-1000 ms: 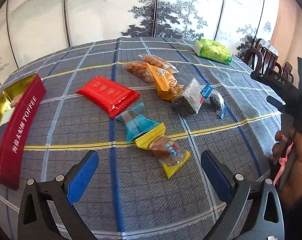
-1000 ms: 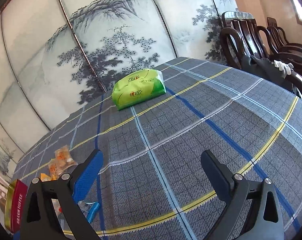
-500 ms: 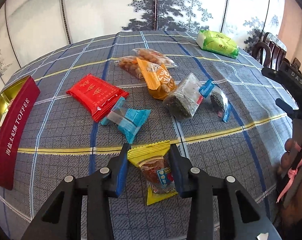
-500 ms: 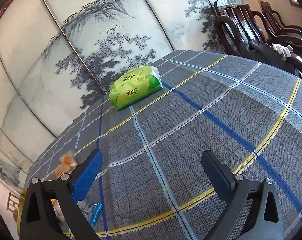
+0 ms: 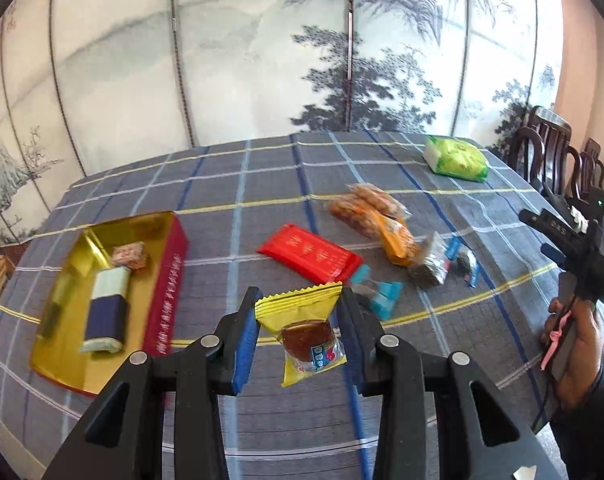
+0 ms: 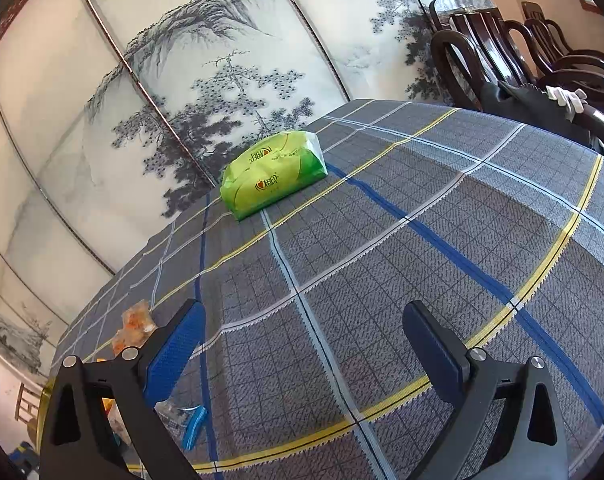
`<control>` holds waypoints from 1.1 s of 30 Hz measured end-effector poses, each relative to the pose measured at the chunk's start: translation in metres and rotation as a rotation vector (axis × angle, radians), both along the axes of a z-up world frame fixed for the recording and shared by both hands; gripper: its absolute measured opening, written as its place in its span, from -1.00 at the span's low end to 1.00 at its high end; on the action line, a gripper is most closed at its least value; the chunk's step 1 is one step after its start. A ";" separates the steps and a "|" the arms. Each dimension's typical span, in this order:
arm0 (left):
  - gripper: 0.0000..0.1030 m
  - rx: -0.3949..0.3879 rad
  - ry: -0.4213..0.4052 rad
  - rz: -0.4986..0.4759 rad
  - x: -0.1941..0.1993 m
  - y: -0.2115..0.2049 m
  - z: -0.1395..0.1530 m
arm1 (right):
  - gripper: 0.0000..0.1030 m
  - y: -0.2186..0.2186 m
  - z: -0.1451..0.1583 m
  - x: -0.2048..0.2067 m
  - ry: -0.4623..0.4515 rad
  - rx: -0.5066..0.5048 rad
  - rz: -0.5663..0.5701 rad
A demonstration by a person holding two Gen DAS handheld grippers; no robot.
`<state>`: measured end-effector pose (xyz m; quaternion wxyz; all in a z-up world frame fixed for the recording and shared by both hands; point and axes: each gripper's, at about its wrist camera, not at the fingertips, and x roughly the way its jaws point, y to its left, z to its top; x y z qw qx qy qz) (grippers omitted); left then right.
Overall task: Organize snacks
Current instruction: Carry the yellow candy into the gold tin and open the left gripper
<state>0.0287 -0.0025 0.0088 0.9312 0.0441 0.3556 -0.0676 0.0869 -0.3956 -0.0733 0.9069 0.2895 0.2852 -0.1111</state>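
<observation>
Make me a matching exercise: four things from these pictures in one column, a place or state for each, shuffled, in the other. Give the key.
Things:
1. yellow snack packet
2. blue-and-white packet
3. green tissue pack
4. right gripper

Places or states:
A. open, nothing between its fingers
B. lying in the gold tray
C. clamped in the left gripper, off the cloth
D. alone at the table's far edge, near the painted screen

Pairs: 1-C, 2-B, 3-D, 4-A

Blurred white lettering on red box (image 5: pixel 167 292), unreadable logo on green pack (image 6: pixel 273 174)
</observation>
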 end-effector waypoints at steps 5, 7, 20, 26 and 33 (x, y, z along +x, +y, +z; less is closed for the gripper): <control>-0.33 0.018 -0.048 0.136 0.009 0.070 0.030 | 0.92 -0.001 -0.001 0.000 0.006 0.003 -0.003; -0.33 0.015 -0.061 0.196 0.014 0.101 0.040 | 0.92 -0.001 -0.001 0.001 0.011 0.003 -0.006; -0.33 0.008 0.082 0.391 0.045 0.197 0.006 | 0.92 -0.002 -0.003 0.002 0.018 0.001 -0.010; -0.33 0.011 0.177 0.423 0.047 0.213 -0.037 | 0.92 -0.004 -0.006 0.000 0.024 0.001 -0.012; -0.33 0.020 0.227 0.428 0.044 0.215 -0.060 | 0.92 -0.005 -0.006 0.001 0.023 0.000 -0.012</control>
